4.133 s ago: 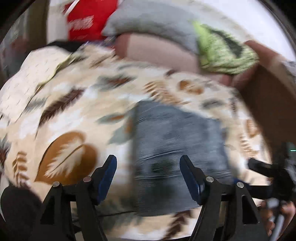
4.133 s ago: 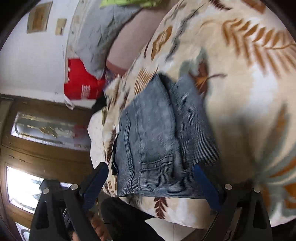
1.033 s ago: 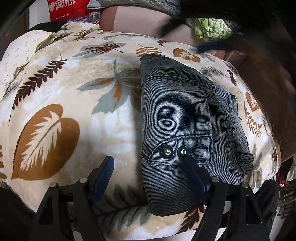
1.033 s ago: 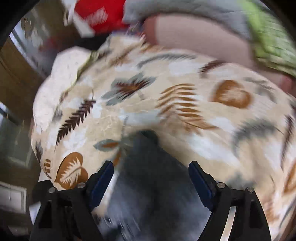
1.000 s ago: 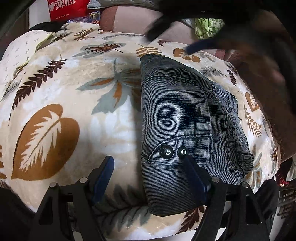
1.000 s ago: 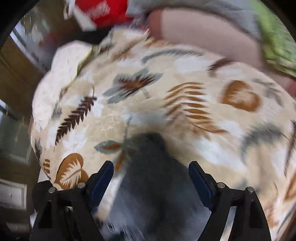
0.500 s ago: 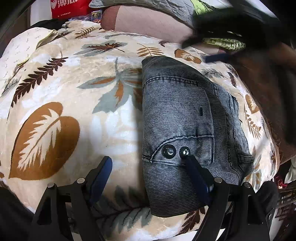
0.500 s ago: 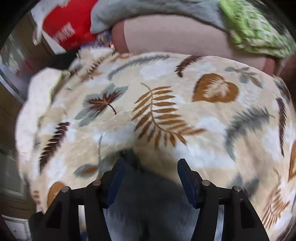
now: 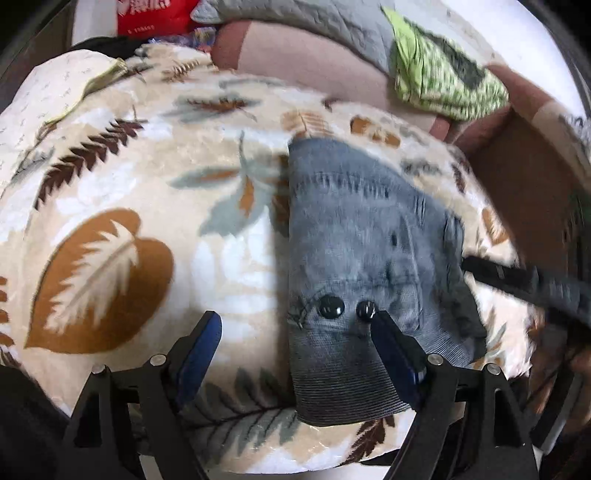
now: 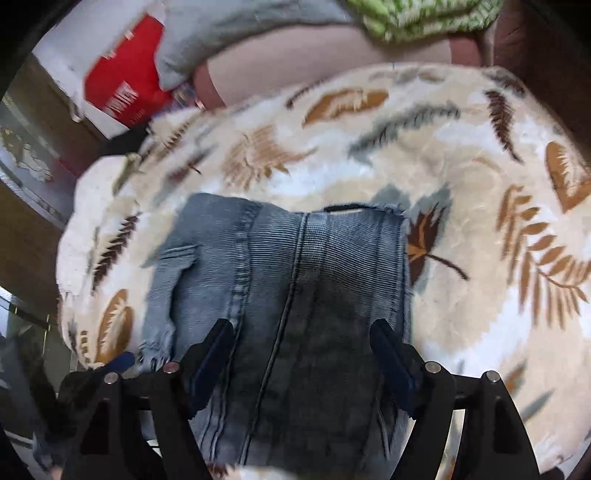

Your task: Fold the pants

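On the cream fleece blanket with brown and grey leaf print [image 9: 122,206], near its front edge, lies the folded blue-grey denim pants bundle [image 9: 362,266], flat, pocket side up w/ two dark round snaps [image 9: 331,307] facing the left wrist view.

Left tongs [image 9: 295,339]: spread wide, nothing pinched. One blue pad sits over bare blanket just left of the pants, the other over the pants' near part beside the snaps; contact can't be told.

Right tongs [image 10: 301,349]: spread, jaws have just been opening; denim lies between/under the pads but they don't press on it. In that view the pants [image 10: 295,295] show a long centre seam running away from the tongs.

Beyond the pants, at the blanket's far side: a pinkish-brown cushion [image 9: 295,62], a grey quilted cloth [image 9: 314,22], a green patterned cloth [image 9: 443,77] and a red printed bag [image 9: 155,14]. Right of the pants, a blurred dark bar [image 9: 517,280].
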{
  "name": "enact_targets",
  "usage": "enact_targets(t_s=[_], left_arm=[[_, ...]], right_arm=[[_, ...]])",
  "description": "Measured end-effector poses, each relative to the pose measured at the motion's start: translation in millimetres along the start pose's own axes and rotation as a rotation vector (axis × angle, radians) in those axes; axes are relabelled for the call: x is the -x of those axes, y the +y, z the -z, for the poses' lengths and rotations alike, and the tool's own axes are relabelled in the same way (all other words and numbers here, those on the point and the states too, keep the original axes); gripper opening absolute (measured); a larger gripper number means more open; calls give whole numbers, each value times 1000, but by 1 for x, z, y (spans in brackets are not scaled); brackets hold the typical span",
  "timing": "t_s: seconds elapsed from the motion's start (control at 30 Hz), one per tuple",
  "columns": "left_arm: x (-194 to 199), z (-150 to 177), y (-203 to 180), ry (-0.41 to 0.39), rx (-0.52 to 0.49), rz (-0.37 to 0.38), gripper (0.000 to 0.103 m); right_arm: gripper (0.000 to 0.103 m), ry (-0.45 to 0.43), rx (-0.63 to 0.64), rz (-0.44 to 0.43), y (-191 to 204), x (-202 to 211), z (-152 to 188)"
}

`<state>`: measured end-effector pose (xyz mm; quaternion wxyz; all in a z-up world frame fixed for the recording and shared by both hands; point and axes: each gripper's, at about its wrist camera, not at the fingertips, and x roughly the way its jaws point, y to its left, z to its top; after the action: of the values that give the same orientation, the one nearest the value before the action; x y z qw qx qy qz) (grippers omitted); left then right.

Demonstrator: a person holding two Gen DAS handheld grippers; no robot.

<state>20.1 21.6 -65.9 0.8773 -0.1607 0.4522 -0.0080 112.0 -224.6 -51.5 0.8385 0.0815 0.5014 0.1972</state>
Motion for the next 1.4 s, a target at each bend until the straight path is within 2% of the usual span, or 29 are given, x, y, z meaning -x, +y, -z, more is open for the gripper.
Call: enact_targets(t_s=[0.07, 0.1, 0.13, 0.17, 0.2, 0.27, 0.37, 0.47, 0.53, 0.63, 0.9, 1.17, 1.4], left_arm=[[4, -3, 7, -15, 19, -2, 83], [1, -7, 13, 2, 40, 21, 83], [-2, -9, 18, 24, 57, 39, 83], [-4, -11, 22, 42, 75, 61, 83], [-6, -14, 28, 52, 94, 96, 83], [-6, -20, 34, 50, 109, 130, 83], [-9, -32, 35, 49, 116, 198, 83], [-26, -44, 27, 90, 126, 270, 83], [-41, -49, 21, 117, 133, 262, 83], [-60, -49, 11, 161, 109, 232, 83], [-69, -53, 0, 152, 80, 189, 84], [-73, -53, -9, 134, 25, 127, 85], [-74, -52, -13, 126, -7, 102, 85]], right_arm=[[86, -5, 6, -29, -6, 4, 14], [88, 26, 0, -24, -12, -4, 22], [90, 106, -10, -9, -22, -24, 31], [90, 108, -24, -19, -29, -26, 35], [90, 67, -59, -73, -36, -17, 36], [90, 43, -129, -173, -49, -4, 32], [89, 5, -211, -226, -77, 11, 22], [89, 54, -292, -308, -99, -2, 15], [89, 96, -304, -367, -104, -16, 11], [90, 126, -322, -391, -106, -37, 8], [89, 146, -299, -375, -94, -38, 4], [90, 165, -281, -335, -79, -46, -1], [87, 167, -250, -294, -75, -49, 0]])
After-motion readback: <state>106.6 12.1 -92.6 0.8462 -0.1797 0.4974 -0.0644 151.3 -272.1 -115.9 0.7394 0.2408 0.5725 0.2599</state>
